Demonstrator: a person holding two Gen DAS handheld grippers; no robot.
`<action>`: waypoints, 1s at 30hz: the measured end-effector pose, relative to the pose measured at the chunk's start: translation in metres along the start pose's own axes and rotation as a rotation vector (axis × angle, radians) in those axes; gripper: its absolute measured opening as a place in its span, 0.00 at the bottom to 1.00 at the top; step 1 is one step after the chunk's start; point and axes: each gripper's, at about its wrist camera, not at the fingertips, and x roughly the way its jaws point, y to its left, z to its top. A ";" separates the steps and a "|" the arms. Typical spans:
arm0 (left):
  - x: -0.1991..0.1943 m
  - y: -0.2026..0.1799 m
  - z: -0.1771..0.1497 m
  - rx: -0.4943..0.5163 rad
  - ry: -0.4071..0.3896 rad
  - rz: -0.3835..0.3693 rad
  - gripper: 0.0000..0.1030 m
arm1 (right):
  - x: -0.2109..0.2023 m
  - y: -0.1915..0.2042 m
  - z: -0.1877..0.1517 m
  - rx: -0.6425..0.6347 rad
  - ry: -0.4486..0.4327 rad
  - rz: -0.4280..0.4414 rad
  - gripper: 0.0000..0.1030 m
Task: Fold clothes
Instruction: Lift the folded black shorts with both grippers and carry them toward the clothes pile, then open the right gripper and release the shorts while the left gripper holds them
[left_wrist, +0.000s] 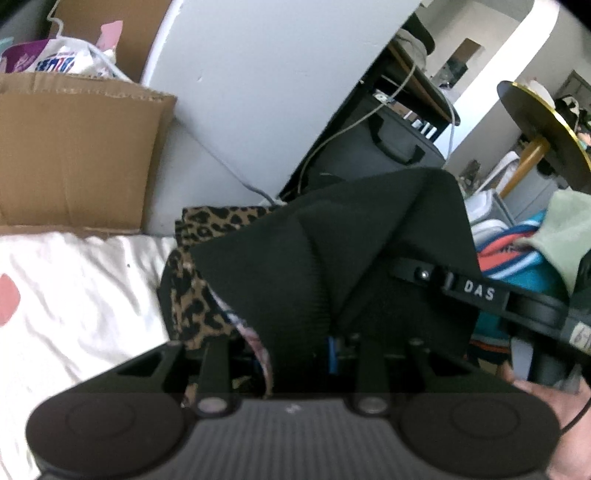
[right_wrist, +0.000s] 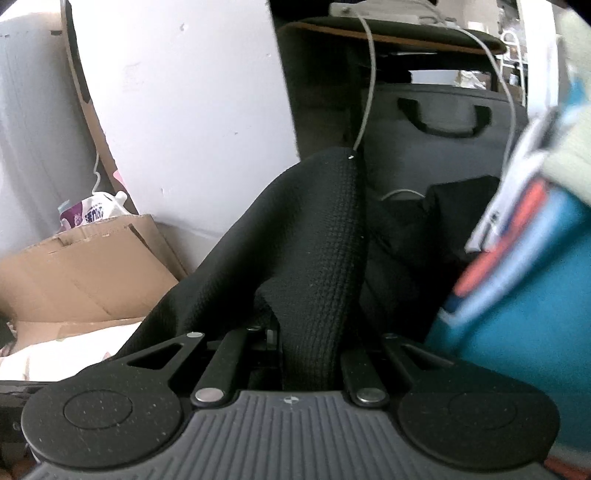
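Observation:
A black waffle-knit garment (left_wrist: 332, 251) is held up off the bed by both grippers. My left gripper (left_wrist: 332, 332) is shut on its edge, and the cloth bunches over and hides the fingertips. My right gripper (right_wrist: 306, 332) is shut on another part of the same black garment (right_wrist: 306, 240), which drapes over its fingers. The right gripper's body (left_wrist: 480, 291) shows at the right of the left wrist view, close beside the left one. A leopard-print garment (left_wrist: 195, 280) lies under the black one on the bed.
A white bedsheet with pink spots (left_wrist: 74, 295) lies at the left. A cardboard box (left_wrist: 74, 155) stands behind it. A pile of teal, orange and green clothes (right_wrist: 517, 277) is at the right. A grey case (right_wrist: 443, 129) and cables stand behind.

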 end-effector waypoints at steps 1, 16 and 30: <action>0.002 0.003 0.003 -0.003 0.003 0.003 0.32 | 0.004 0.002 0.003 -0.009 0.003 0.004 0.08; 0.027 0.032 0.022 -0.069 0.024 0.012 0.32 | 0.075 -0.002 0.022 0.036 0.070 0.031 0.08; 0.045 0.034 0.031 -0.004 0.031 0.044 0.31 | 0.120 -0.021 0.041 0.064 0.045 -0.084 0.15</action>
